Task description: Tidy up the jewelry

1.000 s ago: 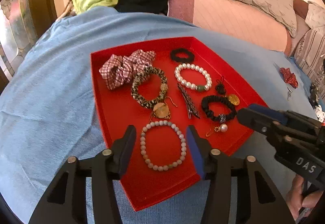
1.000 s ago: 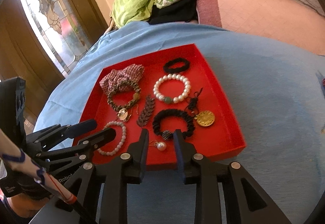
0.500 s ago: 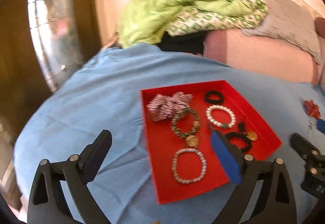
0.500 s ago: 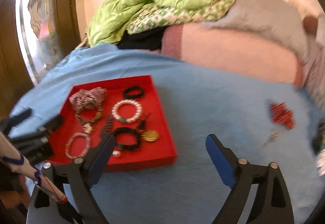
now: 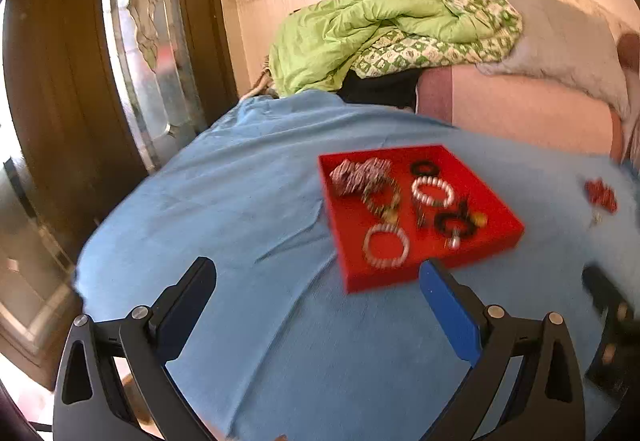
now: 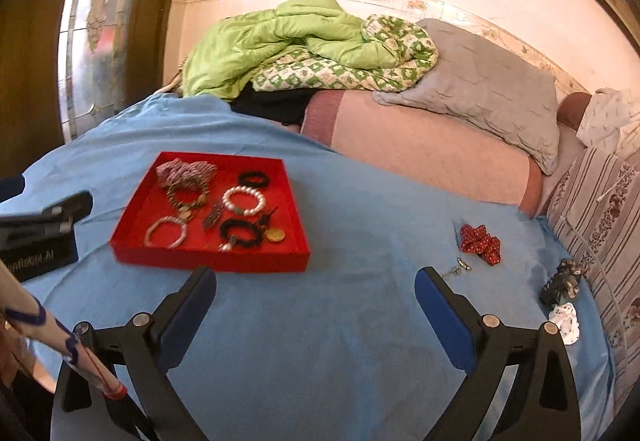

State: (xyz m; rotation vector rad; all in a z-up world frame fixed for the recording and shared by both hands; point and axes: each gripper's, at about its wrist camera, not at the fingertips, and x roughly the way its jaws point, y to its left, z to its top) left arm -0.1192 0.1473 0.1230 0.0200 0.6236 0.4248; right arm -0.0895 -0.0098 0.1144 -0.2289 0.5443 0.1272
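- Jewelry still loose, red scrunchie (image 6: 480, 243) and small chain (image 6: 456, 270), lay right of red tray (image 6: 256, 264).
- I judged right gripper (image 6: 315, 299) nearer; left gripper (image 5: 316, 293) farther; both spread wide, nothing held.

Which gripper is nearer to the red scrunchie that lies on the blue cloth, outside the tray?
Right. The right gripper is open, with the red scrunchie just beyond its right finger. The left gripper is open on the far side of the red tray.
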